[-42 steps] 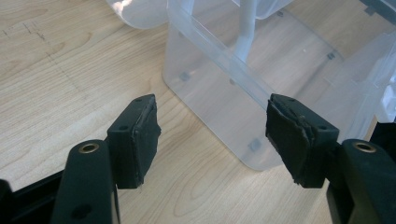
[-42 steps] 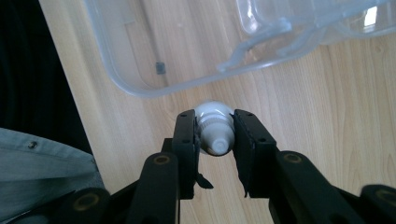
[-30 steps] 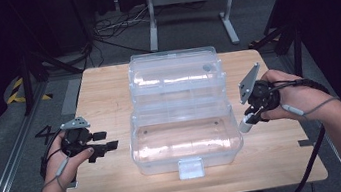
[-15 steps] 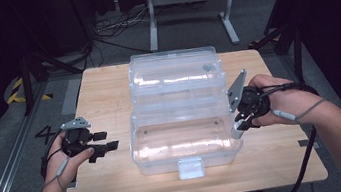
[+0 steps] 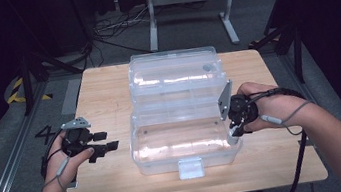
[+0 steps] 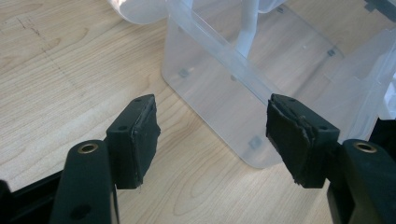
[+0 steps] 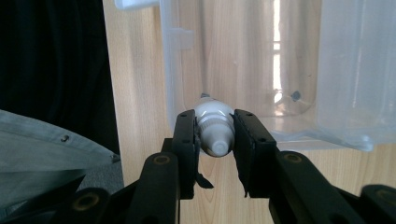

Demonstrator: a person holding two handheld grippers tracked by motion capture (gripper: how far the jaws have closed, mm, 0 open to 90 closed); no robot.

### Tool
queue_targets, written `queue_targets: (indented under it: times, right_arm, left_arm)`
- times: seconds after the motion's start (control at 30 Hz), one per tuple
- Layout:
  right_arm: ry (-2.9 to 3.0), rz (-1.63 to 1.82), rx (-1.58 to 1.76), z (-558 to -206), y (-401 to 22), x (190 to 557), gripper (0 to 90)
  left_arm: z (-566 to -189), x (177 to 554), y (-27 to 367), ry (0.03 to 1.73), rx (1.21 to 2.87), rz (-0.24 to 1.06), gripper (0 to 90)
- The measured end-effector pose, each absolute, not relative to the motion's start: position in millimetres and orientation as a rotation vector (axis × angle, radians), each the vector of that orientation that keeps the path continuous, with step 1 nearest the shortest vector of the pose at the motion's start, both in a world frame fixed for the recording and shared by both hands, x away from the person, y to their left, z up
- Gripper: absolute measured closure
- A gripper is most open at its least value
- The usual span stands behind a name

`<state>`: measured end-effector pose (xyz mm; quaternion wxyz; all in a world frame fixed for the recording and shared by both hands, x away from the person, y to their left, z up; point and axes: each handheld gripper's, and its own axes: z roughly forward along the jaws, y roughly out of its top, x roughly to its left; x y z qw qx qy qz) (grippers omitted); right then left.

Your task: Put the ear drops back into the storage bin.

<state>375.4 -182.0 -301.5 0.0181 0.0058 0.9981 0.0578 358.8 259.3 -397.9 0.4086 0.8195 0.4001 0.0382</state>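
Observation:
A clear plastic box (image 5: 180, 140) lies open on the wooden table (image 5: 102, 90), its lid (image 5: 175, 75) folded back behind it. My right gripper (image 5: 235, 127) is at the box's right end, over the rim, shut on a small white tube (image 5: 233, 138). In the right gripper view the tube (image 7: 215, 140) sits cap-first between the pads of my right gripper (image 7: 214, 127), with the box wall (image 7: 243, 56) just beyond. Left of the box, my left gripper (image 5: 105, 141) stands open. In its own view my left gripper (image 6: 212, 126) has nothing between its jaws and faces the box's corner (image 6: 233, 88).
The box's white latch (image 5: 190, 168) hangs near the table's front edge. Bare wood lies left and right of the box. Beyond the table are a dark floor with cables (image 5: 113, 28) and a metal stand (image 5: 190, 2).
My right gripper, with the white tube in it, has moved left and a little down, from beside the box to its right rim. The left gripper has stayed put.

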Motion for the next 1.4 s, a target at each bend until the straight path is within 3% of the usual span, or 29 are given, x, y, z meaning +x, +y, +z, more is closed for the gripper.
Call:
queue_targets:
  times: [1.4]
  right_arm:
    - [3.175, 0.051, -0.018, -364, -172, 390, 71.3]
  left_arm:
    - [-402, 361, 260, 1.018, 2.069, 0.076, 34.2]
